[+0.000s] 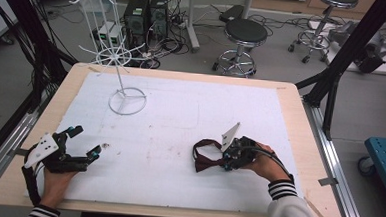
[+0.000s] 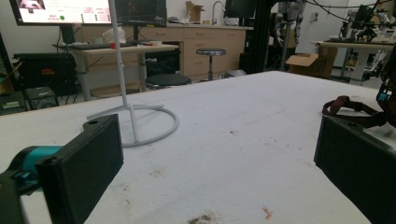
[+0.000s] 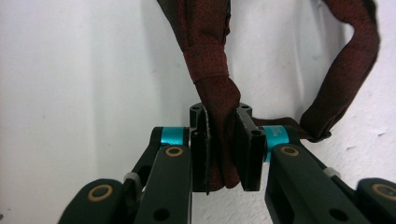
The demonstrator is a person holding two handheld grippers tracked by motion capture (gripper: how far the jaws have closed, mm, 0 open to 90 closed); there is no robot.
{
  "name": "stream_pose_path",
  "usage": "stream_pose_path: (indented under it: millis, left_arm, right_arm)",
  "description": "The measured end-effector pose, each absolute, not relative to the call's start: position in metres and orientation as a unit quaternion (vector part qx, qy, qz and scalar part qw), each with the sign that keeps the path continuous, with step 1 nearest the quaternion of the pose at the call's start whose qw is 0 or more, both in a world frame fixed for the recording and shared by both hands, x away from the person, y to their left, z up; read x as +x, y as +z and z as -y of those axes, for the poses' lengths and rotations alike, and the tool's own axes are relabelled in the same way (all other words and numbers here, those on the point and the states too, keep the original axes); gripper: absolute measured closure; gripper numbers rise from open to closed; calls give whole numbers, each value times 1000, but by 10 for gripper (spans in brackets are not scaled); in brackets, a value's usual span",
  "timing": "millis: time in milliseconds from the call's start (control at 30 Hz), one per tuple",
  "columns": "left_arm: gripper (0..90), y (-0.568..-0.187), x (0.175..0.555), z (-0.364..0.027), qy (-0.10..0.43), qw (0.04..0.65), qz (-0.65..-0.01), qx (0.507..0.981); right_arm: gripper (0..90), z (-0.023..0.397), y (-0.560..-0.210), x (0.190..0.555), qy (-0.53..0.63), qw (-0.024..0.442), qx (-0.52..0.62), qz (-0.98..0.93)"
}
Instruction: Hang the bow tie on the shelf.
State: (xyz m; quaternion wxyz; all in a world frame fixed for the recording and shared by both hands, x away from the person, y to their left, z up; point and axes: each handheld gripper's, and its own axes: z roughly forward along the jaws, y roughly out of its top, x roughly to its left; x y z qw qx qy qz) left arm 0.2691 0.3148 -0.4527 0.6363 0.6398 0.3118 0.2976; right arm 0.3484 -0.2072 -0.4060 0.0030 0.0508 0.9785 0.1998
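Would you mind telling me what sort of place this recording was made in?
Probably a research lab: desktop computers with tangled cables on the floor, round stools, and a monitor on a workbench behind the white-covered table.

Overhead view; two close tongs-mounted views

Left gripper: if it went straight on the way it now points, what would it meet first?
The left gripper, jaws open with nothing between them, points across the bare white table cover. Straight ahead the way looks free. The white wire stand sits left of that line, the dark red bow tie right; depth is uncertain.
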Motion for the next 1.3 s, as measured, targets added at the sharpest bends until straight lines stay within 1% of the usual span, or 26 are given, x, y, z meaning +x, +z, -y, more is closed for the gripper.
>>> stream_pose_path:
  millis: [267,467,633,833,1300]
  left_arm:
    - [17,-453,270,-315,295,639,-314,637]
    - [17,-452,271,-317,281,644,-313,639]
    - [17,-442,274,-315,268,634,-304,659]
    - [17,-420,281,-302,245,616,-270,698]
    - [17,-382,293,-275,207,609,-220,733]
  right_arm:
    - [787,208,-398,348,243,14,61,-968]
    - [787,206,-388,347,283,22,66,-957]
    - [787,203,-383,347,304,23,74,-950]
    - [787,194,-374,345,333,31,70,-940]
    - [787,166,-345,347,382,42,52,-922]
